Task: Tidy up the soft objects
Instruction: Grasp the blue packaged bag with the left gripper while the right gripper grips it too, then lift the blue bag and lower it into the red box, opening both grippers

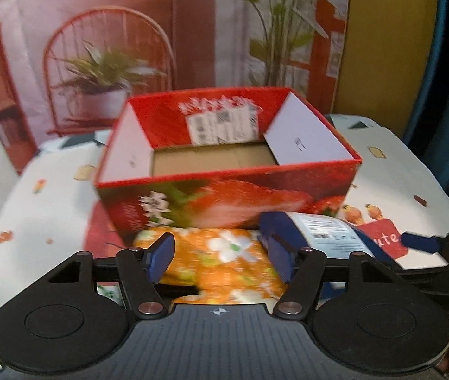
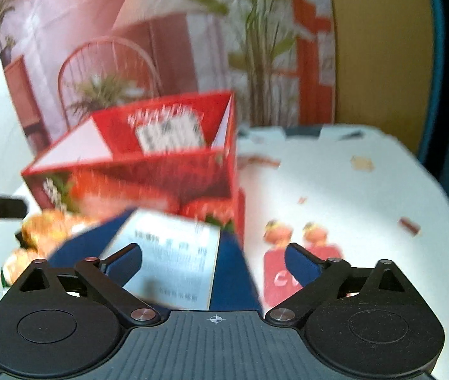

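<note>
Left gripper (image 1: 221,261), fingers (image 1: 161,256) spread, straddles an orange floral cloth (image 1: 224,262) lying against the open red box (image 1: 224,196) mid-desk (image 1: 398,164).

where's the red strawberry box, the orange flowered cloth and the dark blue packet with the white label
red strawberry-print cardboard box (image 1: 224,199), left wrist view, front wall
orange flowered soft cloth (image 1: 224,253), left wrist view, middle, between the fingers
dark blue packet with white label (image 2: 173,253), right wrist view, on the label

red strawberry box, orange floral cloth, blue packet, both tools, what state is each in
red strawberry-print cardboard box: open top, nothing visible inside
orange floral soft cloth: lying crumpled before the box
dark blue soft packet with white label: lying beside the cloth
left tool: open, around the cloth
right tool: open, over the packet
</note>
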`<state>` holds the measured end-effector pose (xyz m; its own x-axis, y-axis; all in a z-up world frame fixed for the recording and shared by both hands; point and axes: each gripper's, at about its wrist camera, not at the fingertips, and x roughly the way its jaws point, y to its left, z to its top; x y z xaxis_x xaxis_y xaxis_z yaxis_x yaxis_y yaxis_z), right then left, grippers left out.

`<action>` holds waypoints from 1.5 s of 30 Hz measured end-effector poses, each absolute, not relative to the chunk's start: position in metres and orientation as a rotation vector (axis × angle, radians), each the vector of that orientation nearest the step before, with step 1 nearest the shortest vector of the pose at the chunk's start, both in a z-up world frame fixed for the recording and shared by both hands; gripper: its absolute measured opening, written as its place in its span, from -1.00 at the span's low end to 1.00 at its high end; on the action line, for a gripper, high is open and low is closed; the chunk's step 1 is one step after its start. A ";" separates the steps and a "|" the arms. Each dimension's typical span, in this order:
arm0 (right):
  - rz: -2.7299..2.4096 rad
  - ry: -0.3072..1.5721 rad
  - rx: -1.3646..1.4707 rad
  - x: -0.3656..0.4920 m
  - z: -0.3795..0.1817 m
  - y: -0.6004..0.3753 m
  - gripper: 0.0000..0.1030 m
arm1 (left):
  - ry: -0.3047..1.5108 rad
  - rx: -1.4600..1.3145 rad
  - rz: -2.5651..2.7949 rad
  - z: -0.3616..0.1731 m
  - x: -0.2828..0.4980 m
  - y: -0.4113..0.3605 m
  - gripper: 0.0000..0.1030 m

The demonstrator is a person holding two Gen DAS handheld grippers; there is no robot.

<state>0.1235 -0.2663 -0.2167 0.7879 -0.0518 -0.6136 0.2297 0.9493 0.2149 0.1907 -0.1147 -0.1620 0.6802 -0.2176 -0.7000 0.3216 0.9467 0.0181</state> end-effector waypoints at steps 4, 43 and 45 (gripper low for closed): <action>-0.121 0.673 0.340 0.131 -0.233 -0.276 0.64 | 0.811 0.119 -0.397 -0.178 0.208 -0.130 0.33; 0.163 0.644 0.132 0.153 -0.159 -0.266 -0.45 | 0.780 0.041 -0.629 -0.148 0.247 -0.104 -0.47; 0.182 0.614 0.079 0.162 -0.141 -0.259 -0.45 | 0.748 0.010 -0.615 -0.134 0.254 -0.094 -0.47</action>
<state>0.1621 -0.2586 -0.1410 0.8021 0.1929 -0.5652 -0.1458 0.9810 0.1279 0.2542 -0.0938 -0.1344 0.5666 -0.5200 -0.6392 0.5272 0.8249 -0.2038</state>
